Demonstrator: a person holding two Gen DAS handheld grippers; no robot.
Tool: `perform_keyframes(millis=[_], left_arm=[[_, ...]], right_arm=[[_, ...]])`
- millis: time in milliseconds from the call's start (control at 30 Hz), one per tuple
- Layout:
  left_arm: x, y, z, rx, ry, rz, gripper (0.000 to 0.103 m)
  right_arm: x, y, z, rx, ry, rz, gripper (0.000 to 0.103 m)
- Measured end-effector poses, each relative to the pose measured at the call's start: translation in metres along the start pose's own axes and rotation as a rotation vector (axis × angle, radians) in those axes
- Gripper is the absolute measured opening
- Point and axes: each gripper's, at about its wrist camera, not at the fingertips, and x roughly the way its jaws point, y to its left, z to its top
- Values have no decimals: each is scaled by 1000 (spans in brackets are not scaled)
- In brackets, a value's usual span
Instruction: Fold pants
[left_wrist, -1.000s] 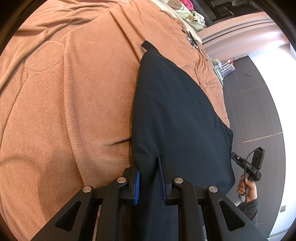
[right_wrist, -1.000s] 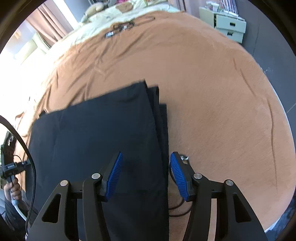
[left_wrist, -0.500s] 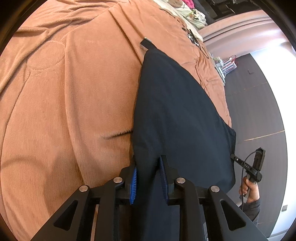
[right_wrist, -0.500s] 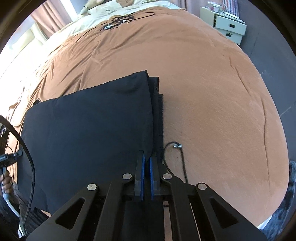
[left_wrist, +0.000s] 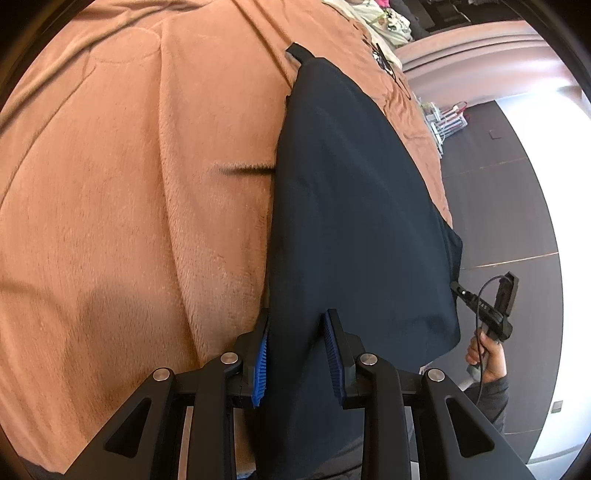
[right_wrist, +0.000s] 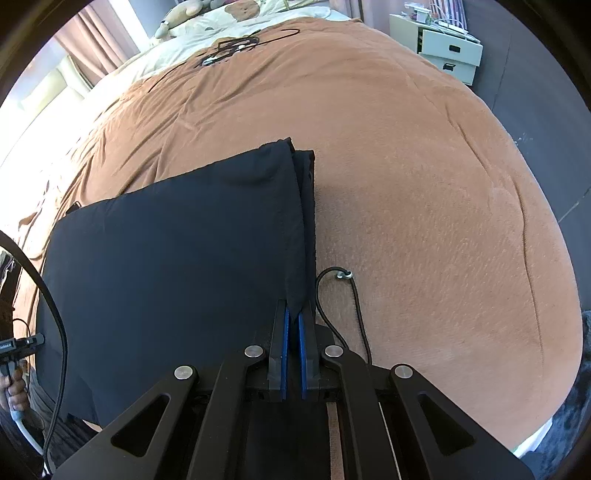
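Observation:
Dark navy pants (left_wrist: 351, 203) lie folded flat on a brown fleece bedspread (left_wrist: 110, 184). In the left wrist view my left gripper (left_wrist: 295, 325) straddles their near left edge. Its jaws are opening, and cloth runs between the blue pads (left_wrist: 260, 354) without being squeezed. In the right wrist view the pants (right_wrist: 177, 251) fill the left half. My right gripper (right_wrist: 293, 306) is shut on their near right edge, where the layers stack. A black drawstring with a metal tip (right_wrist: 345, 275) trails onto the bedspread (right_wrist: 424, 184) beside it.
A hand (left_wrist: 487, 354) holds the other gripper's handle past the bed's right edge, over dark floor (left_wrist: 498, 221). A white drawer unit (right_wrist: 443, 48) stands beyond the bed. Black cables (right_wrist: 229, 48) and pillows (right_wrist: 221, 14) lie at the far end.
The right gripper went from open astride the pants' edge to shut on it. The left jaws have spread wider around the cloth, and the left view has shifted slightly.

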Motion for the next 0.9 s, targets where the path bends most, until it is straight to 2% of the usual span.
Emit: perform_keyframes(millis=[167,233,300,333,367,433,600,633,700,767,900], left_arm=[[3,1,9,-16,-18,-26,29],[5,0,11,-18,-21,-30,21],[7,-4,11,-4,-22,-23,12],[7,-4,10,0,-24,-21,11],[7,-4,10,2,-25,-24,7],[6,-5,11,4,-29,-29,5],[6,-10,11,29,-39,-11,3],[5,-11,11,34,-40,-6,3],[4,-15,12,42,-44,4,3],[-1,-20,15,55,-56,13,3],[-12,-23,17,74,-67,9,2]], right_arm=[[-1,-3,-1,3,-1,13,2],[-4,-5,-1,16,-1,35,4],[-7,-8,-2,16,8,45,11],[-8,-10,-2,19,10,57,26],[-9,-13,-2,26,9,67,48],[-8,-18,-4,48,2,94,65],[15,-26,-12,99,76,191,65],[22,-25,-14,104,93,216,61],[24,-25,-15,107,88,218,59],[24,-26,-15,121,82,243,51],[22,-23,-17,111,77,227,49]])
